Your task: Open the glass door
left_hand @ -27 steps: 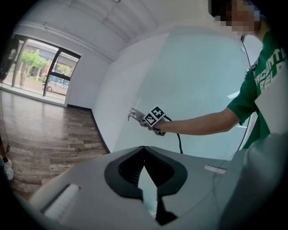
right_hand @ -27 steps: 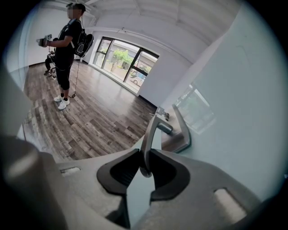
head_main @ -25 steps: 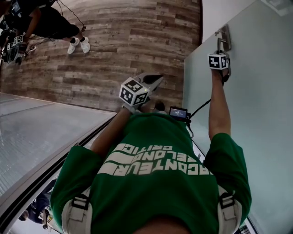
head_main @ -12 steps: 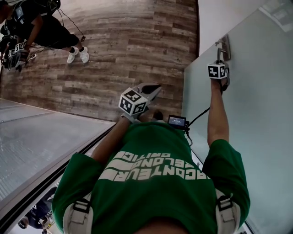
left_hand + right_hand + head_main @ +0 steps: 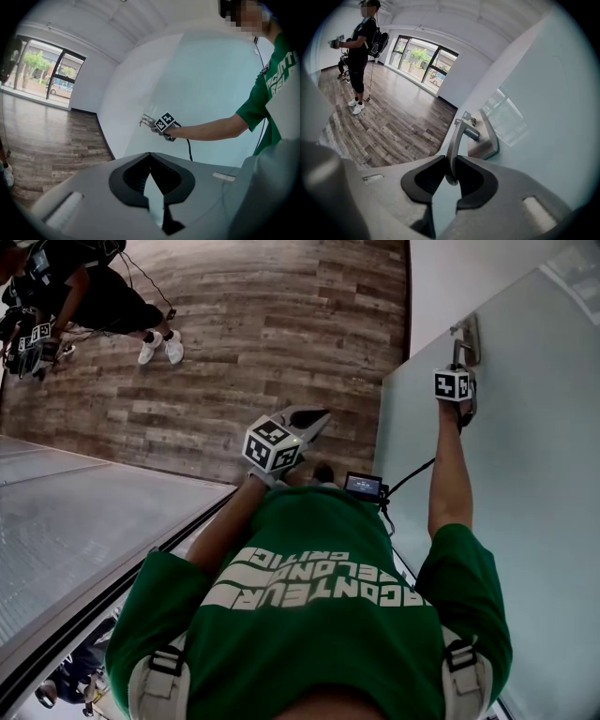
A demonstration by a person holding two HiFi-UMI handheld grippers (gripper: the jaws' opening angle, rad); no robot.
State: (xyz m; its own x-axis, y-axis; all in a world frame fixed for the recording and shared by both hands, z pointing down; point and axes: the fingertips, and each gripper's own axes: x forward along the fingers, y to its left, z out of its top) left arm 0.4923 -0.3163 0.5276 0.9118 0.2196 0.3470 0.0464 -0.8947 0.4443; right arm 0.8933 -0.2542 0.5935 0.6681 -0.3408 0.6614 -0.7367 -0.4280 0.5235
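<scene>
Wood-plank floor (image 5: 281,343) fills the upper middle of the head view, with a second person standing at upper left. The glass door (image 5: 525,493), frosted and pale green, takes the whole right side; its metal handle (image 5: 458,136) is mounted near the door's free edge, at upper right in the head view.

Right tongs (image 5: 451,174): pinching the handle lever close to its free end, pads bearing on both sides of the bar. Left tongs (image 5: 150,161): pressed together at the tips, nothing between them, held at centre frame well apart from the door.

Likely faults from this position:
- Slip. The lever is thin, smooth metal and is gripped near its end; a pull off the line of the lever could draw it out of the pads.
- Twist. If the wrist does not follow the door's arc, the lever could rotate within the pads.
- Snag. A cable hangs from the right forearm beside the door edge.
</scene>
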